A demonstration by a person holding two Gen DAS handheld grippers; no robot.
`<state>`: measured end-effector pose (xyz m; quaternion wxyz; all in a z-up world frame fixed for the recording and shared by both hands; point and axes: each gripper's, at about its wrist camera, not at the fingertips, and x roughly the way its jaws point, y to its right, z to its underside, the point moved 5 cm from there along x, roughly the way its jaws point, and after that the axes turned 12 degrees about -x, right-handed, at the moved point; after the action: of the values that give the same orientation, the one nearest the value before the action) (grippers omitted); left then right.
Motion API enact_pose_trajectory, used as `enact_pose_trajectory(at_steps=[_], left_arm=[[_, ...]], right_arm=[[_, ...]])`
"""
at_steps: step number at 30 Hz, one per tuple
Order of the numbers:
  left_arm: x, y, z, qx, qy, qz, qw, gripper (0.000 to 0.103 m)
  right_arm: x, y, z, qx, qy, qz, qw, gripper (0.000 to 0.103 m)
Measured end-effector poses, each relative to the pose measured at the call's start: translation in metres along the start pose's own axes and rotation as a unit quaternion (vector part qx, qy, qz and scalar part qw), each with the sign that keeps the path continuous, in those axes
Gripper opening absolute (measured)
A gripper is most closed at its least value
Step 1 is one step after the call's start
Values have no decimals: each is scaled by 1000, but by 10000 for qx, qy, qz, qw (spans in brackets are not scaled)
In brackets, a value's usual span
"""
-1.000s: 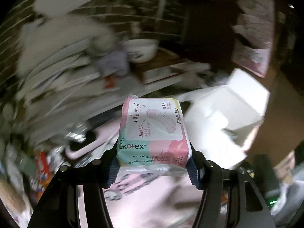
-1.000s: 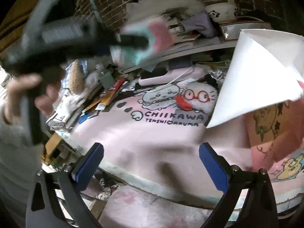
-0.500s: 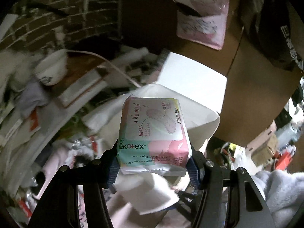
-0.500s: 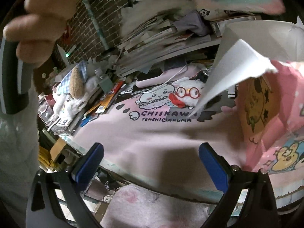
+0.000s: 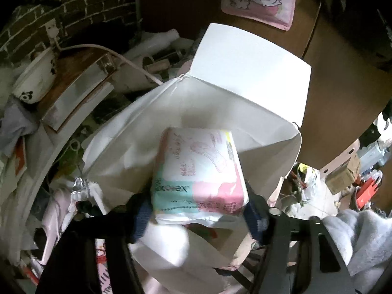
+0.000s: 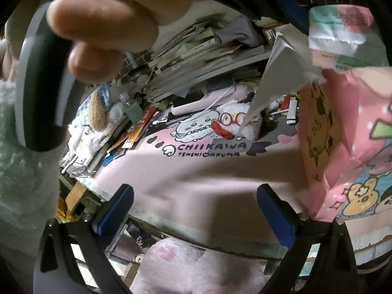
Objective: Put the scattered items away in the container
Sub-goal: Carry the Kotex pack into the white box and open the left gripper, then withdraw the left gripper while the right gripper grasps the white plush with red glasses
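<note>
Glossy plastic pad pack [image 5: 199, 171] above white paper bag [image 5: 245, 73], jaws just widening.

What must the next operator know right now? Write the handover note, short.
Left gripper: jaws have just been opening; the Kotex pack sits between the pads, seemingly released, over the open mouth of the paper bag.
Right gripper: open, empty, above the pink mat.
Done: pack brought to the bag.
Left: confirm it drops in, then collect more loose items from beyond the mat.
</note>
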<state>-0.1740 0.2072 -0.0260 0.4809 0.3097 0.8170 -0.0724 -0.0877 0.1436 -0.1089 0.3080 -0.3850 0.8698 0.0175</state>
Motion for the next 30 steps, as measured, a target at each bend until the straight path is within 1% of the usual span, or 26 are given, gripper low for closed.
enact_pose_trajectory(at_steps=[2, 5, 10, 13, 16, 17, 19, 21, 23, 25, 26, 29, 30], left_arm=[[-4, -3, 0, -68, 81, -35, 9999, 88], [-14, -8, 0, -124, 193, 39, 9997, 90], [-44, -28, 5, -287, 665, -10, 9974, 97], [-72, -51, 19, -501, 1078, -209, 9927, 99], [-99, -80, 41, -831, 1492, -611, 9834, 100], [-108, -90, 50, -958, 1616, -795, 9790, 101], [-126, -111, 73, -1244, 1913, -1405, 9634, 103], [-139, -128, 97, -1446, 2098, -1832, 9495, 103], [-147, -142, 120, -1666, 2226, -2121, 9369, 103], [-154, -157, 146, -1861, 2344, -2491, 9211, 103], [-157, -162, 155, -1936, 2393, -2621, 9146, 103], [-170, -181, 188, -2339, 2546, -3058, 8871, 103], [-173, -185, 196, -2416, 2584, -3124, 8816, 103]], right_arm=[[1, 1, 1, 12, -20, 3, 10000, 100], [2, 1, 1, 36, -42, -13, 10000, 100], [4, -2, 2, -12, -68, 10, 10000, 100], [6, -3, 2, -15, -102, 50, 9999, 100], [10, -6, 1, -7, -132, 104, 9999, 100], [12, -6, 0, -13, -126, 142, 9998, 100], [14, -9, -2, -80, -102, 429, 9990, 100], [18, -12, -5, -177, -52, 648, 9977, 100], [22, -17, -9, -278, -40, 900, 9955, 100], [27, -21, -12, -408, -27, 1091, 9932, 100], [32, -24, -14, -485, -36, 1199, 9916, 100], [45, -33, -18, -665, -123, 1384, 9881, 100], [49, -34, -18, -704, -151, 1476, 9864, 100]])
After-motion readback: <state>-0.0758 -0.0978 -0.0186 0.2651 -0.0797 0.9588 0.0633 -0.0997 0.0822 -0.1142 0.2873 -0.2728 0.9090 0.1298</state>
